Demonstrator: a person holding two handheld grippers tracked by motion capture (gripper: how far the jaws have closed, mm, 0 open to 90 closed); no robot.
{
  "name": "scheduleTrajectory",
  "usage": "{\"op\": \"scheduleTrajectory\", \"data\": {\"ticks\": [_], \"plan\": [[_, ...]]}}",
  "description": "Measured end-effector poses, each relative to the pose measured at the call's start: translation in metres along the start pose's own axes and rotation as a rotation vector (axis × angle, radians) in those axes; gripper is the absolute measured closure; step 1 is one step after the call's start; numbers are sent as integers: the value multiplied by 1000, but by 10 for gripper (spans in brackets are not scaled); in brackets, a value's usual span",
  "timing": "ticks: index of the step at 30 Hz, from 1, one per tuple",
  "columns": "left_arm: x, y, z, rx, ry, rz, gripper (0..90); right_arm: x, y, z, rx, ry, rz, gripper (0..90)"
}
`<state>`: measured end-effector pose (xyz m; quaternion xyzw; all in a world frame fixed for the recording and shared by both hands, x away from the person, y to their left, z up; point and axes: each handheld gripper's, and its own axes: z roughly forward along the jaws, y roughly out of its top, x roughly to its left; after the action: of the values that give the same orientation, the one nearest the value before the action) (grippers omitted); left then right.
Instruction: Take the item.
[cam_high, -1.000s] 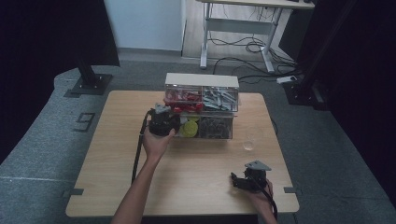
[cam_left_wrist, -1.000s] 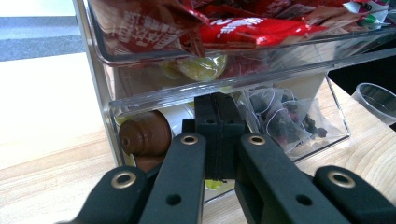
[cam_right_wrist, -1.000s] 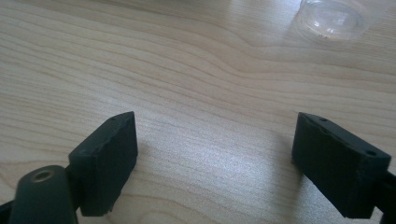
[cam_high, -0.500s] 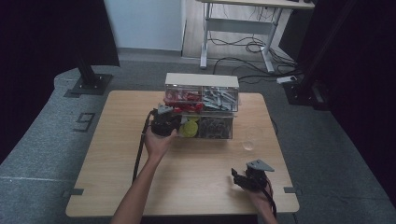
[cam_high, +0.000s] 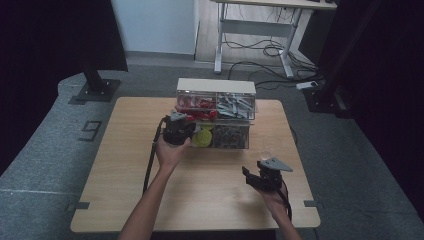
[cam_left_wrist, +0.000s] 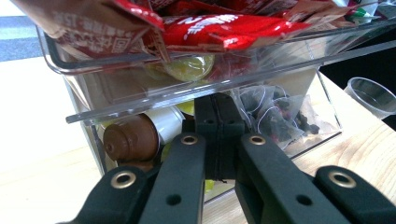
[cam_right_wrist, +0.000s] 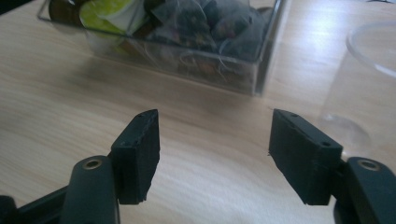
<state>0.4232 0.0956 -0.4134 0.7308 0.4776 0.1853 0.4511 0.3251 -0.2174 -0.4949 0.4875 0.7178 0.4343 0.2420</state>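
Wooden table (cam_high: 125, 200) on grey carpet, dark surround. Clear two-tier organizer (cam_high: 216, 114) sits at table's far centre: red packets (cam_left_wrist: 219, 25) above, coffee pods (cam_left_wrist: 130, 137) and tea bags (cam_left_wrist: 275, 112) below. Left gripper (cam_left_wrist: 217, 135) at its lower left front, jaws pressed together. Right gripper (cam_right_wrist: 215, 140) near table's right front, jaws wide apart, clear cup (cam_right_wrist: 369, 79) just beside.

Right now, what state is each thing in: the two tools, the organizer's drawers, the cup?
Left tool: jaws shut together, tips at the organizer's lower drawer.
Right tool: jaws wide open, nothing between them, over bare table.
Upper drawer: pulled partly out, holding red packets.
Lower drawer: holds capsules and tea bags.
Clear cup: upright, apparently empty.
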Motion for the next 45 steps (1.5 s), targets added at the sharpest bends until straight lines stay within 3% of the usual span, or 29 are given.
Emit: {"op": "scheduleTrajectory", "data": {"ticks": [8,22,45], "plan": [[0,0,1,6,-1,-4,900,2,18,11,-9,31,-2,385],[-1,1,2,5,-6,-10,900,3,38,25,-23,38,-11,405],[-1,1,0,7,-6,-13,900,5,51,50,-4,46,-9,402]]}}
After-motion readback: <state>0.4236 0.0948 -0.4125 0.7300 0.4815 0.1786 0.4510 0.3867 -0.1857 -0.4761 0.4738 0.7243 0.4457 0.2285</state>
